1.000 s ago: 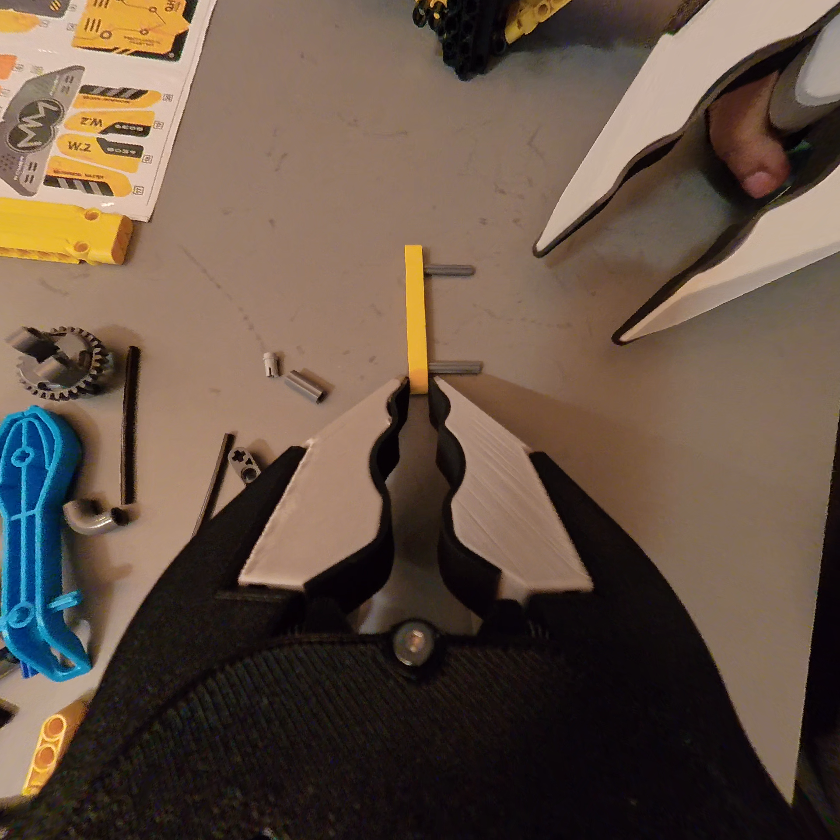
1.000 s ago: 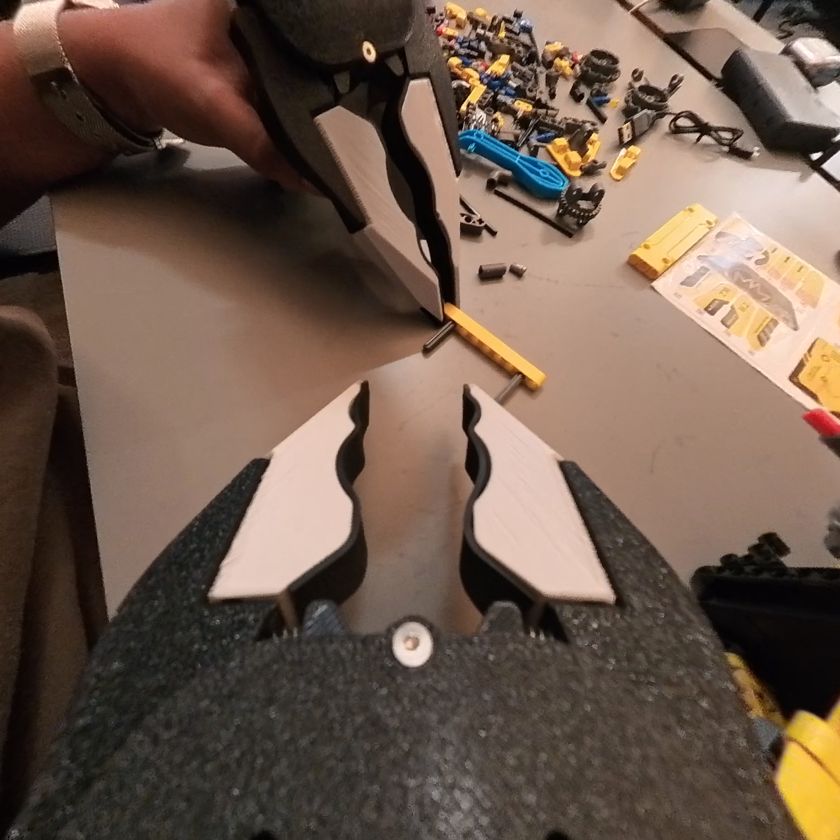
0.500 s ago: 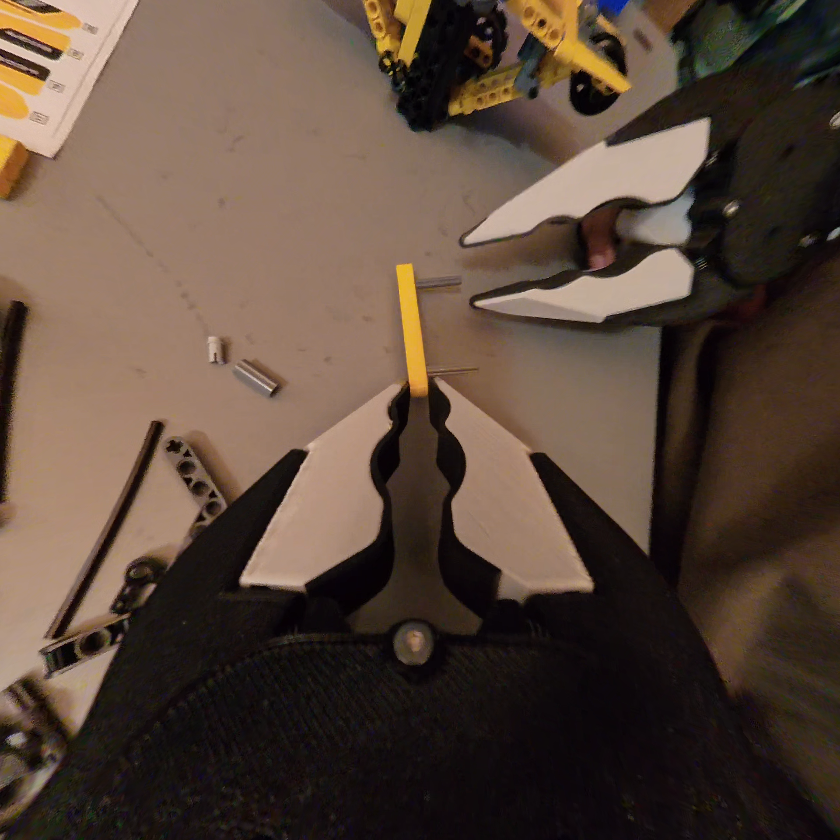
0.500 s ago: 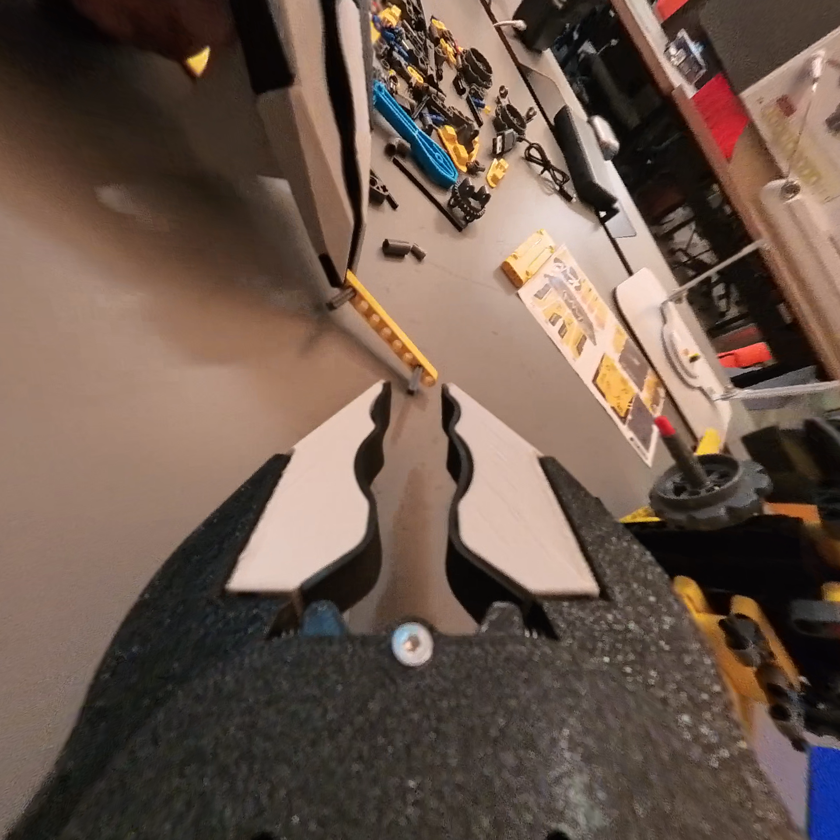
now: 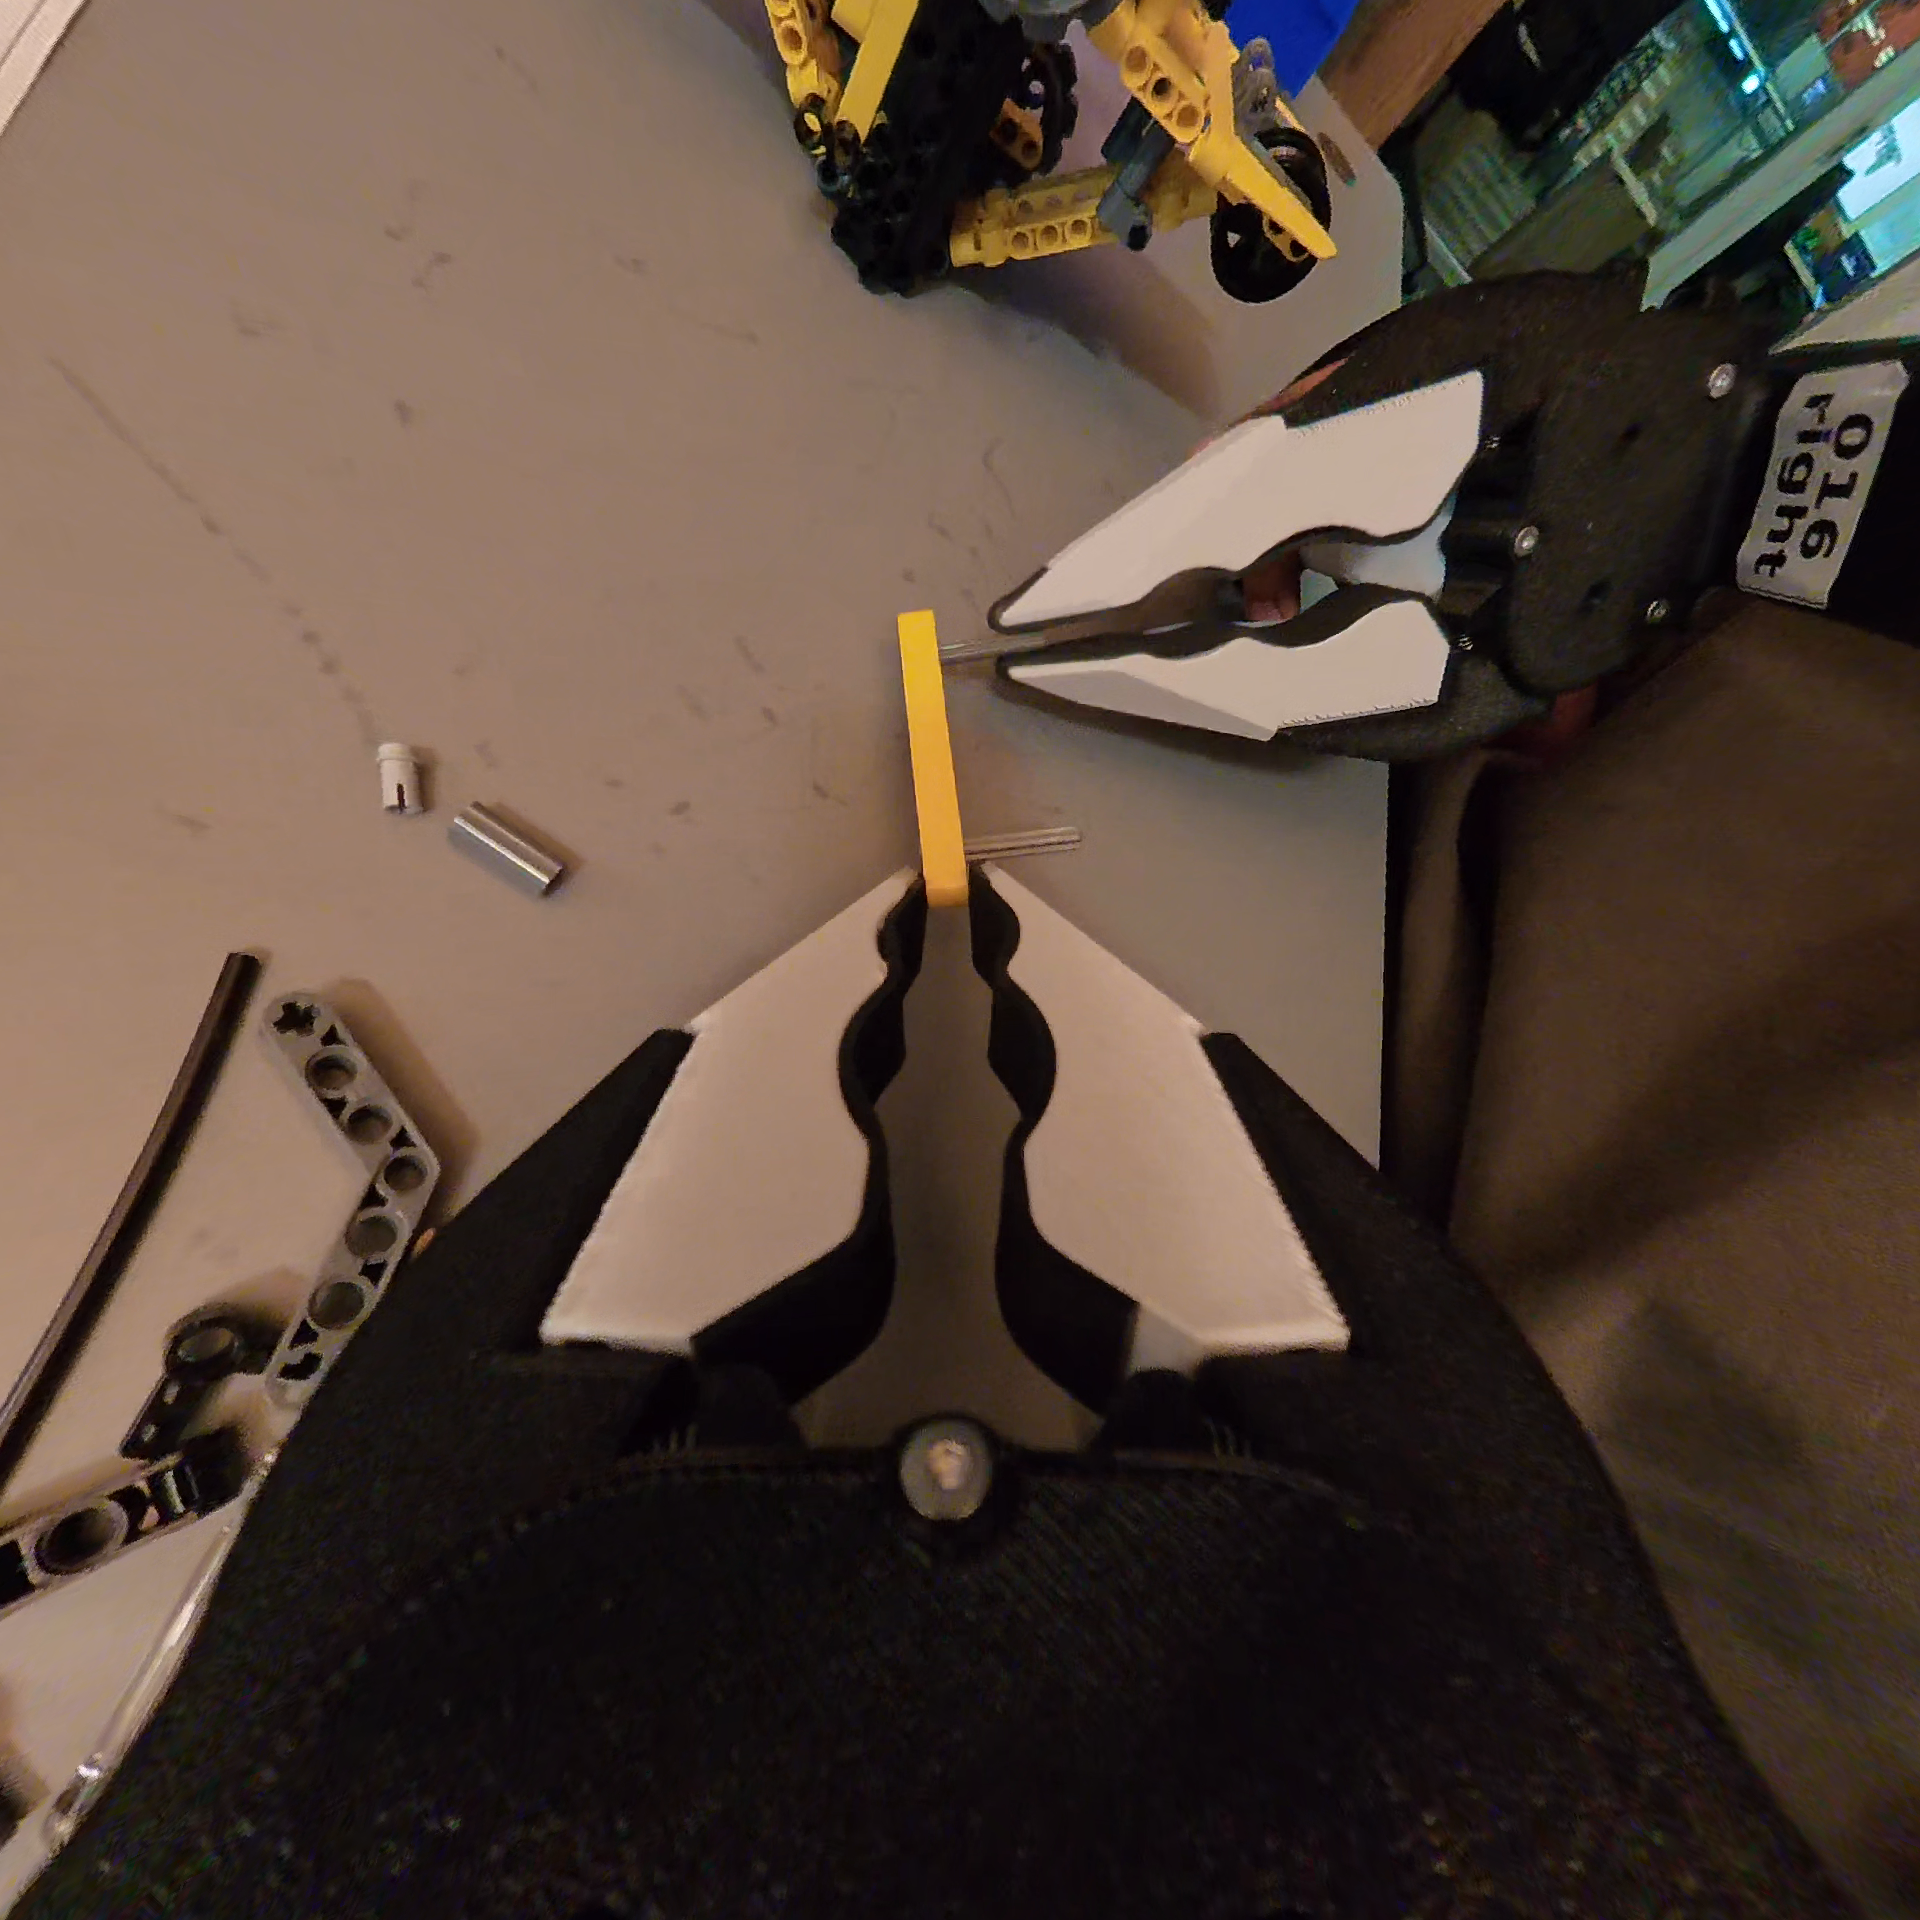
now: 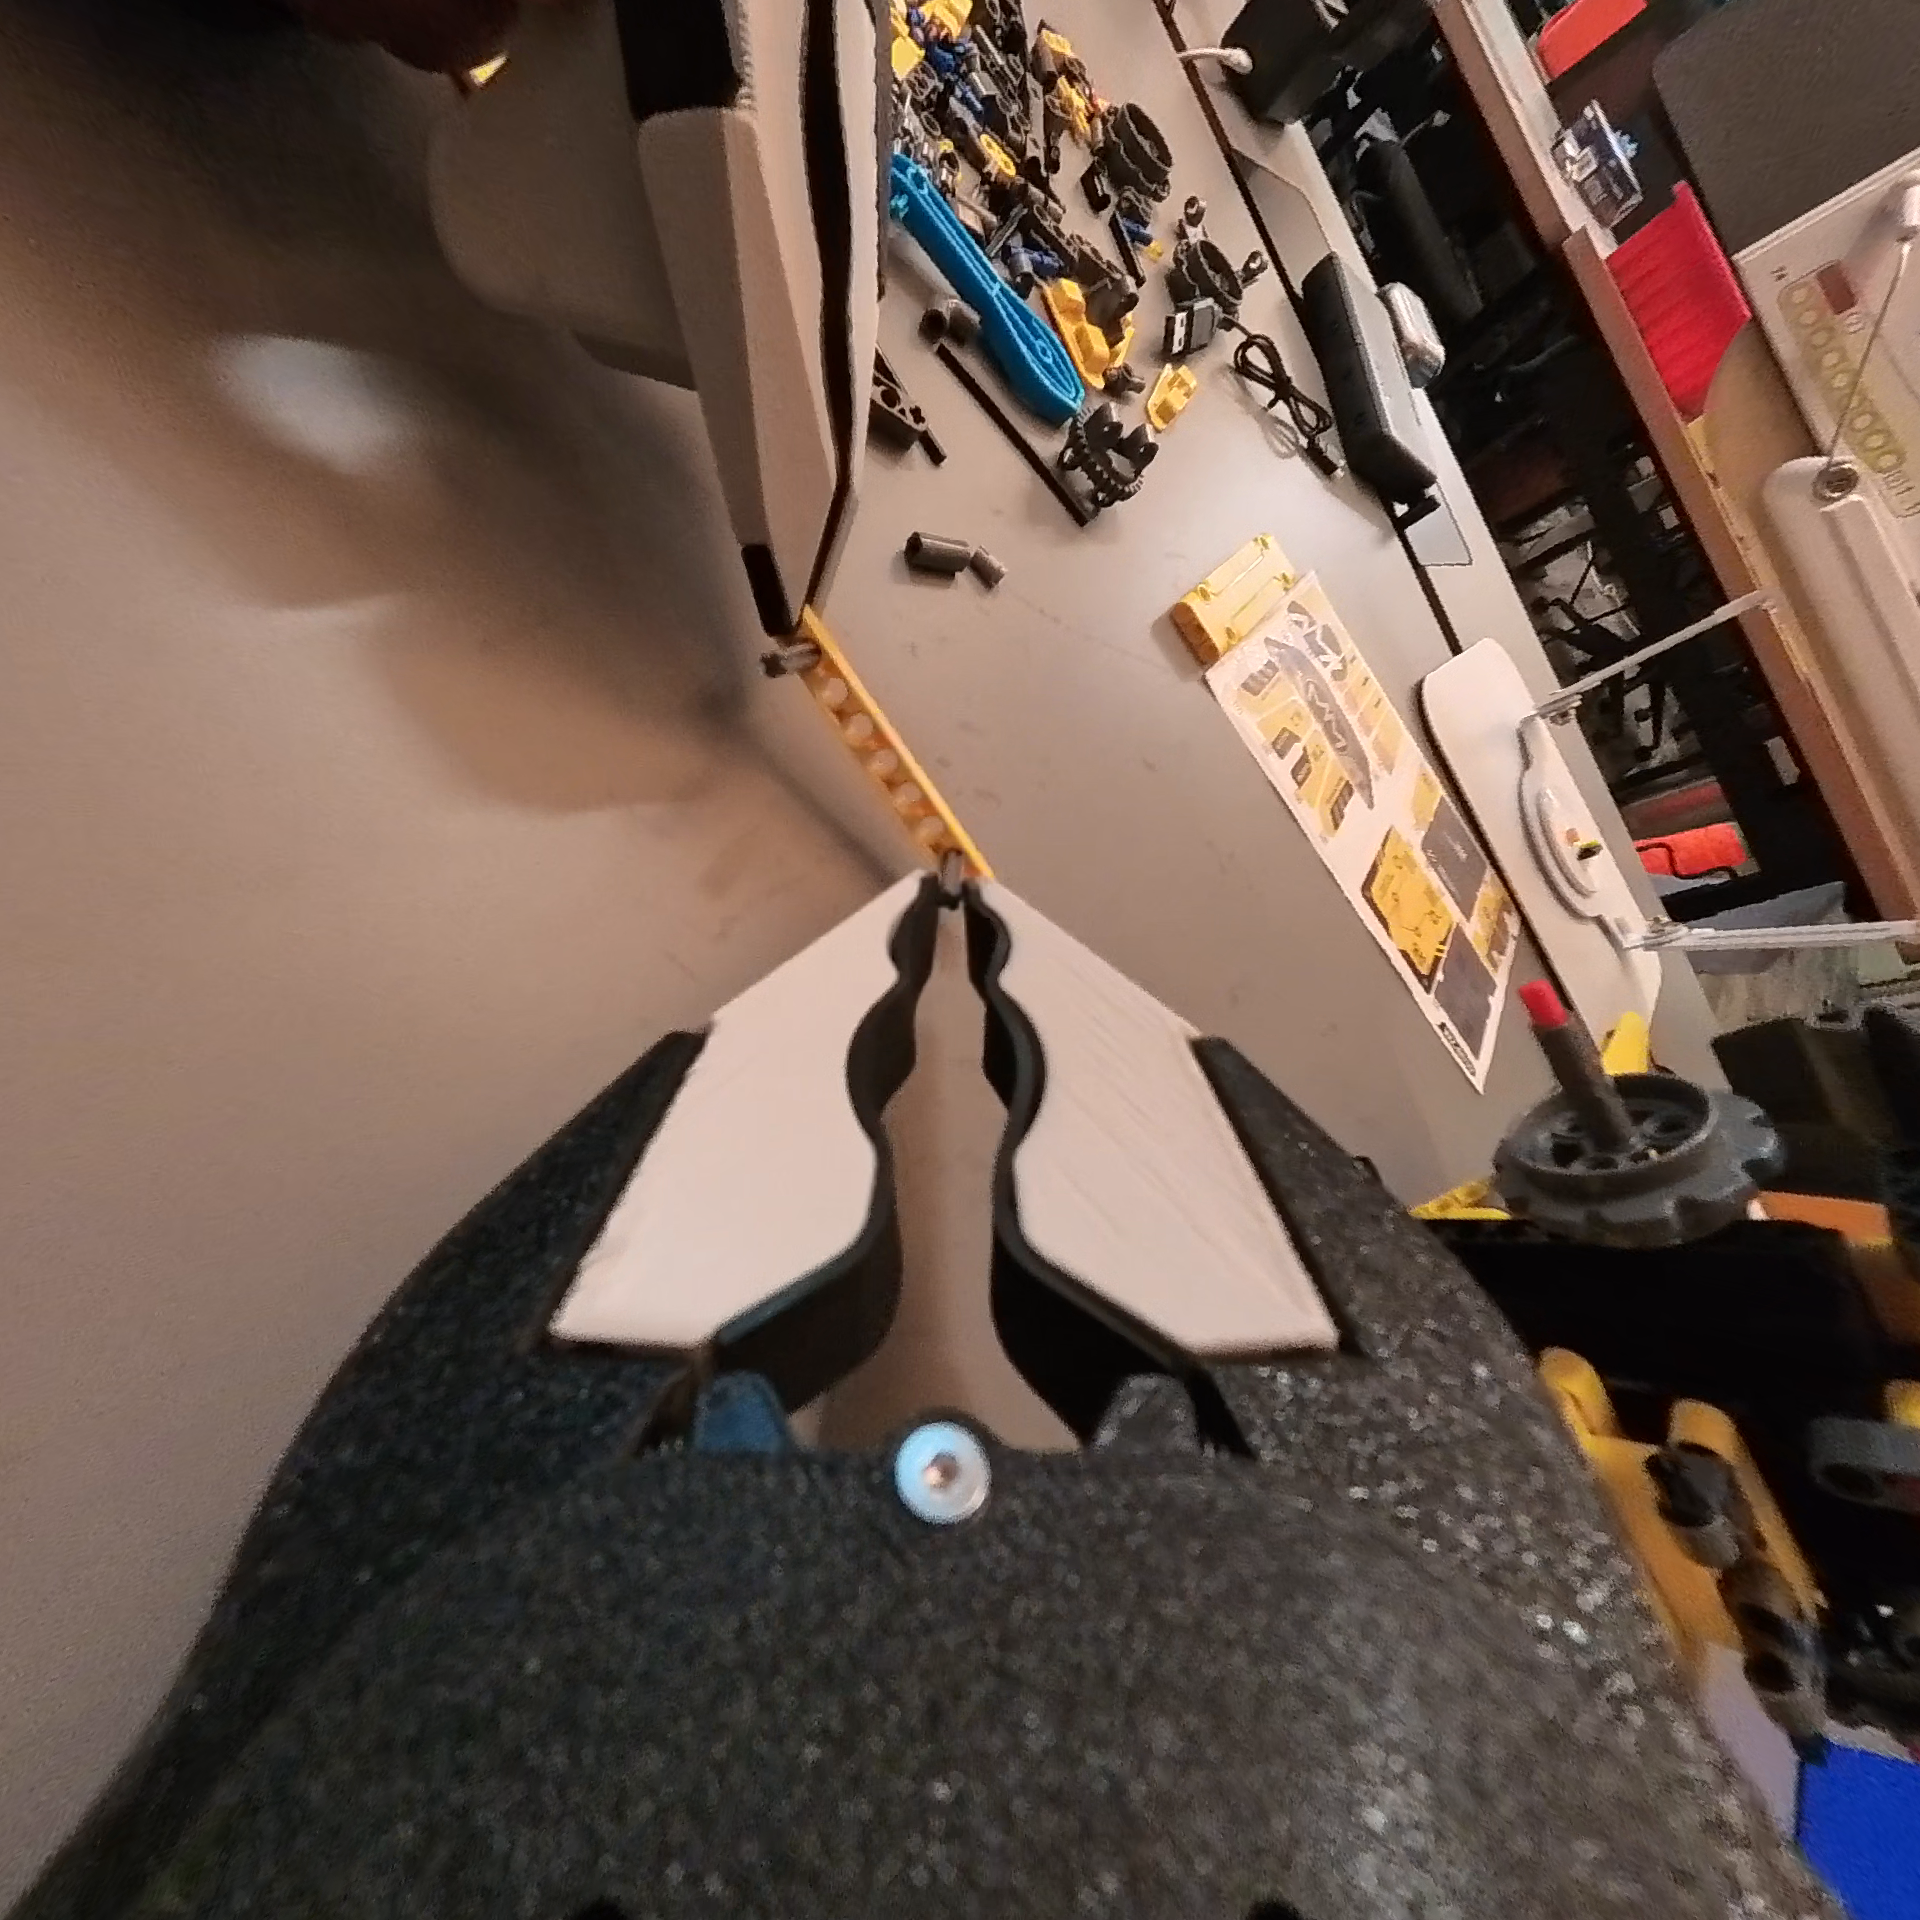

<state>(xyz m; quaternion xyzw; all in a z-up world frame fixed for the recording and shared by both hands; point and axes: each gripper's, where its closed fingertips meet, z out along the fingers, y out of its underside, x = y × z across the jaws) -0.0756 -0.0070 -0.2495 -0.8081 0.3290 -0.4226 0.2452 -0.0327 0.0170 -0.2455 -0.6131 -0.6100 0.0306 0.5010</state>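
Since half a second ago our right gripper (image 5: 995, 646) has closed in from the side, and its jaws, narrow then but gripping nothing, now pinch the far gray pin (image 5: 964, 652) that sticks out of the yellow beam (image 5: 931, 758). Our left gripper (image 5: 943, 891) has not let go: its jaws stay narrow, clamped on the near end of the beam, which stands on edge over the gray tabletop (image 5: 582, 499).

Going left to right in the left wrist view, we see a thin black rod (image 5: 135, 1174), a bent gray strip with holes (image 5: 358, 1179), a small white peg (image 5: 399, 776) just beside a short gray tube (image 5: 509, 849), then the beam with a second gray pin (image 5: 1023, 840) near our left jaws, and the right gripper. A yellow and black toy vehicle (image 5: 1049, 135) sits farther back.
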